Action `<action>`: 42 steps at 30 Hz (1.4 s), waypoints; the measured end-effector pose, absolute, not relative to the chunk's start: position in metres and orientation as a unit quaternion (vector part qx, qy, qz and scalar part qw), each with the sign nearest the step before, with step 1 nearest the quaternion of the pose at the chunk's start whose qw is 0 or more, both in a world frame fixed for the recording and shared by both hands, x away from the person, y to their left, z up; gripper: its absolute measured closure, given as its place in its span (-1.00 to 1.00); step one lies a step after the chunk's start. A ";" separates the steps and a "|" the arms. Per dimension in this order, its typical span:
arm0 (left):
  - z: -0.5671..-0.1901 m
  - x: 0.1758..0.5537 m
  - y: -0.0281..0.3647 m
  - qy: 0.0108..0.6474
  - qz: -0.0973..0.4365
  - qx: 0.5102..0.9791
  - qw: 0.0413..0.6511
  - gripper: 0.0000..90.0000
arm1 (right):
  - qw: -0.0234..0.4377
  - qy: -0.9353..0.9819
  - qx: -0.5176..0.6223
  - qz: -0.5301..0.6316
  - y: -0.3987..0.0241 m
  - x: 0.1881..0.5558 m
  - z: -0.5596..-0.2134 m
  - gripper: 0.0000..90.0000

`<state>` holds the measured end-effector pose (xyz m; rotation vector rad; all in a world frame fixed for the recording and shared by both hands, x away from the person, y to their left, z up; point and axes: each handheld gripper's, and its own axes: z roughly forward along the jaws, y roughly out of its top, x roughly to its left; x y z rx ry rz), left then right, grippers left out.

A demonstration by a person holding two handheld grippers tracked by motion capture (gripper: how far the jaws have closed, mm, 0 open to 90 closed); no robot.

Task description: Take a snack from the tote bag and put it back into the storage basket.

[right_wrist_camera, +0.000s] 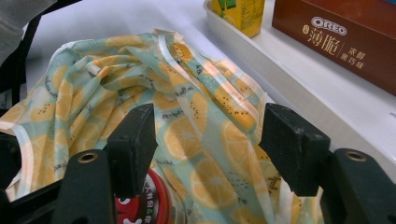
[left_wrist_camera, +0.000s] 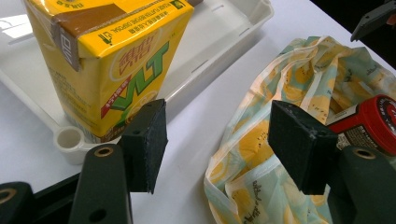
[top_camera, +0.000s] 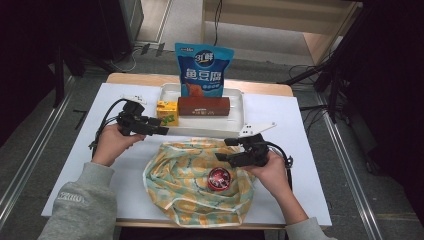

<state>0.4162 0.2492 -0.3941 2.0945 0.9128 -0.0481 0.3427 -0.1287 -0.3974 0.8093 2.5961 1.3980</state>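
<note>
We read the work in hand as packing groceries into the cloth bag point(top_camera: 197, 182), which lies crumpled and open along the near edge of the table point(top_camera: 305, 125). Done so far, by our judgement: one item, a red-lidded can point(top_camera: 219, 178), sits inside the bag toward its right side. Left to do: three items remain in the white tray point(top_camera: 237, 107) at the far middle of the table: a yellow drink carton point(top_camera: 167, 112) at the tray's left end, a brown biscuit box point(top_camera: 204, 106) beside it, and a blue snack pouch point(top_camera: 203, 70) standing behind.

Left gripper point(top_camera: 161, 131): released, jaws wide, nothing between them, just beside the tray's near left corner with the carton close ahead. Right gripper point(top_camera: 226, 149): also spread, gripping nothing, hovering over the bag's right rim above the can.

Room for moving: bare table lies left of the bag and between bag and tray, though that strip is narrow. The tray's raised rim stands between the left gripper and the carton, so an approach likely needs to come over it. The bag's near fold reaches the table's near edge; little margin there.
</note>
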 end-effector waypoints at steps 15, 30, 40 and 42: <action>-0.394 0.416 0.249 0.362 -0.018 0.834 0.415 -0.17 | 0.043 0.851 0.252 0.459 -0.128 0.332 -0.397 -0.19; -0.394 0.416 0.250 0.363 -0.018 0.834 0.415 -0.18 | 0.041 0.851 0.250 0.461 -0.126 0.320 -0.400 -0.19; -0.394 0.416 0.250 0.363 -0.016 0.834 0.415 -0.18 | 0.038 0.854 0.246 0.456 -0.124 0.311 -0.405 -0.19; -0.394 0.416 0.250 0.363 -0.016 0.834 0.416 -0.18 | 0.036 0.855 0.245 0.455 -0.124 0.309 -0.406 -0.19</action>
